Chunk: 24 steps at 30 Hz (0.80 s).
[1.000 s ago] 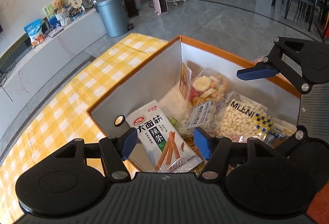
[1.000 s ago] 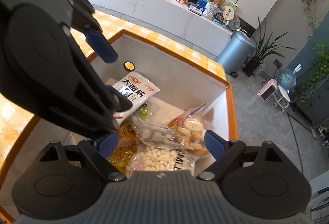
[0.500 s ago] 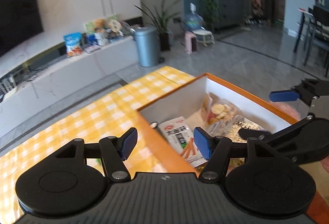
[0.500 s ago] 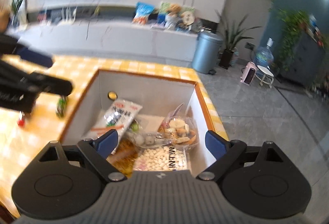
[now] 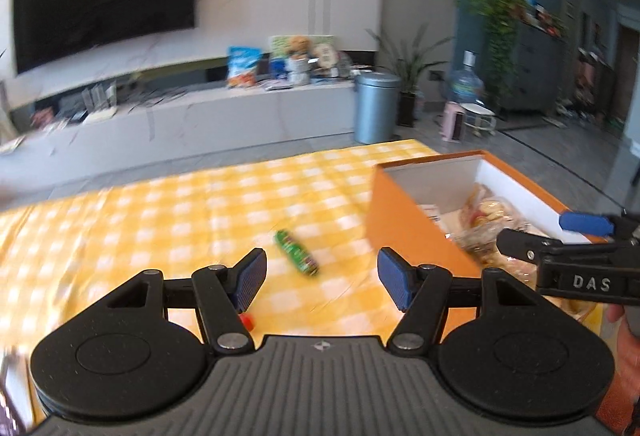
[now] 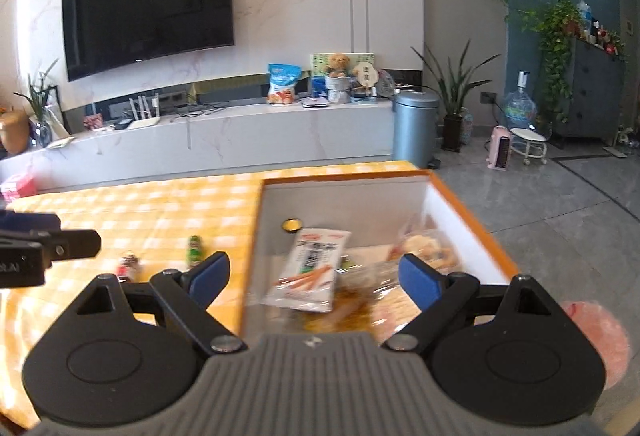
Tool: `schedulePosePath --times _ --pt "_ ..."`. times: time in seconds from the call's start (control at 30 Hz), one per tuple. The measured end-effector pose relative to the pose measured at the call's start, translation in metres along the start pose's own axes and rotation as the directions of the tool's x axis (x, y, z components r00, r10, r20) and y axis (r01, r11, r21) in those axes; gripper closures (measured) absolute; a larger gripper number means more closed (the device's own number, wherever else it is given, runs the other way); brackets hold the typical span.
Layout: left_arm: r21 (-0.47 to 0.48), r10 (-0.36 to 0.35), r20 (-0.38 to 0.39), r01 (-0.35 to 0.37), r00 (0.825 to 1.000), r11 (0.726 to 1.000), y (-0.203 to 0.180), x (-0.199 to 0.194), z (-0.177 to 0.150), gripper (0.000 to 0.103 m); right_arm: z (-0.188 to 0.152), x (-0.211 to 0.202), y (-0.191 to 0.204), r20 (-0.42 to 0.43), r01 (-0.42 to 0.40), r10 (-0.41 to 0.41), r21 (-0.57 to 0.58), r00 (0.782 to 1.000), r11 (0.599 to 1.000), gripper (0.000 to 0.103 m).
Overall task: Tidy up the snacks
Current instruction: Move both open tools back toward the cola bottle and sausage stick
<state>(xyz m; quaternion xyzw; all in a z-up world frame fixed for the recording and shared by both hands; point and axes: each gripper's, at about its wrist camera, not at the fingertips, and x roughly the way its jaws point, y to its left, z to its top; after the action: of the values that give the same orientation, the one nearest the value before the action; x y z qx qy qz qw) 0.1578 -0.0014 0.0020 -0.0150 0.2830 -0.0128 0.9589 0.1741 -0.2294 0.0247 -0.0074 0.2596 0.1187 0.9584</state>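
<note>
The yellow checked tablecloth (image 5: 168, 220) carries the orange cardboard box with white inside (image 6: 440, 195), which already holds several snack packets (image 6: 316, 268). Both the left gripper (image 5: 320, 278) and the right gripper (image 6: 314, 274) are released and hold nothing. A small green wrapped snack (image 5: 297, 252) and a reddish one (image 6: 129, 263) wait outside on the cloth.

Bare yellow checked tablecloth (image 5: 160, 220) lies open left of the orange box (image 5: 404, 232), whose wall blocks.
</note>
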Motion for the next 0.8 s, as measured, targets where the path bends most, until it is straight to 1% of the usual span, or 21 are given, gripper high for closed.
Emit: schedulePosePath --times 0.07,0.2,0.3,0.4,0.43,0.5,0.6,0.77,0.8 --pt "-0.046 0.019 -0.006 -0.019 1.000 0.999 0.012 -0.003 -0.007 0.028 -0.005 -0.001 0.012 -0.007 -0.028 0.028 0.008 1.000 1.000 0.014" --pt "-0.125 0.025 -0.034 -0.029 0.999 0.992 0.037 -0.006 -0.019 0.028 -0.018 -0.002 0.035 -0.015 -0.064 0.064 0.004 0.998 0.998 0.014" --pt "-0.151 0.041 -0.040 -0.047 0.998 0.987 0.049 -0.008 -0.028 0.028 -0.026 -0.002 0.050 -0.011 -0.077 0.077 -0.014 0.997 0.997 0.014" --pt "-0.175 0.046 -0.053 -0.054 0.998 0.983 0.060 -0.011 -0.036 0.028 -0.033 0.001 0.064 -0.037 -0.100 0.098 -0.044 0.994 0.994 0.014" --pt "-0.182 0.047 -0.056 -0.056 0.997 0.982 0.064 -0.012 -0.039 0.028 -0.034 0.003 0.069 -0.048 -0.109 0.107 -0.055 0.993 0.993 0.012" --pt "-0.194 0.052 -0.063 -0.064 0.997 0.979 0.069 -0.011 -0.044 0.028 -0.037 0.004 0.078 -0.042 -0.081 0.077 -0.093 0.996 0.992 0.010" --pt "-0.214 0.064 -0.074 -0.078 0.995 0.974 0.079 -0.010 -0.050 0.028 -0.038 0.008 0.089 -0.031 -0.065 0.062 -0.137 0.998 0.988 0.012" --pt "-0.254 0.075 -0.097 -0.098 0.992 0.962 0.094 -0.001 -0.058 0.028 -0.034 0.019 0.103 -0.026 -0.075 0.072 -0.160 0.997 0.984 0.012" --pt "-0.258 0.078 -0.103 -0.102 0.992 0.961 0.097 0.002 -0.059 0.028 -0.034 0.023 0.106 -0.030 -0.083 0.079 -0.160 0.996 0.984 0.017"
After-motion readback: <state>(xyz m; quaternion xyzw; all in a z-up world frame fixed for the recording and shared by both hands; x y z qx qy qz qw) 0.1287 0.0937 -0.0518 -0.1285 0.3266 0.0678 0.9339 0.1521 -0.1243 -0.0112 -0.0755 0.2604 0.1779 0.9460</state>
